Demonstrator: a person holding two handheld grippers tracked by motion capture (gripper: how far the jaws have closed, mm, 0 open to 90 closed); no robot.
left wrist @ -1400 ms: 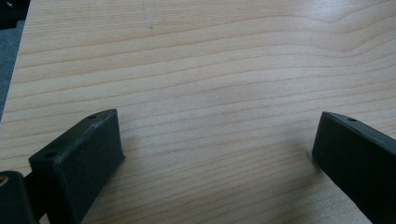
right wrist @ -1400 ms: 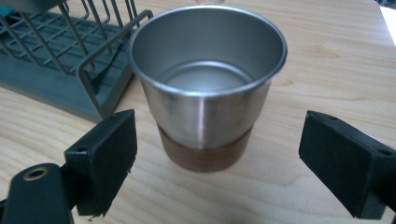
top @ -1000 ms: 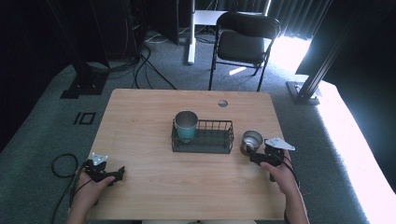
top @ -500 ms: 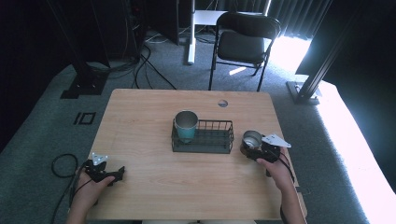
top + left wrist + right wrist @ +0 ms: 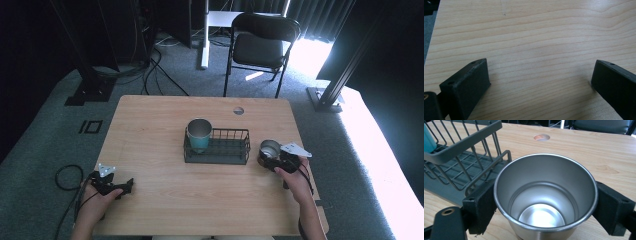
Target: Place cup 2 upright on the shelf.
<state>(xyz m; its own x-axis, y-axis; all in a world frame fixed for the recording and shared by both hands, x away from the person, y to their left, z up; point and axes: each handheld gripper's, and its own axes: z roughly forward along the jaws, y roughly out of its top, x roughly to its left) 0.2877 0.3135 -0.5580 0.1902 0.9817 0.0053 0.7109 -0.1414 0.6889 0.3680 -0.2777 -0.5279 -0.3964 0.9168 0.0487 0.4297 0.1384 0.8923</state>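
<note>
Steel cup (image 5: 545,200) is sitting clamped in my right tongs (image 5: 274,161), edging closer to the wire rack (image 5: 217,147); my left tongs (image 5: 541,85) are idling wide over bare worktop (image 5: 165,125).

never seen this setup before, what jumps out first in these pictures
The shiny stainless-steel cup stands out first, sitting between the right gripper's black fingers near the table's right side, just right of the dark wire basket. Next is the teal cup with a metal rim, upright in that basket's left end. The left gripper rests open on the bare light wooden table at the near left.
</note>
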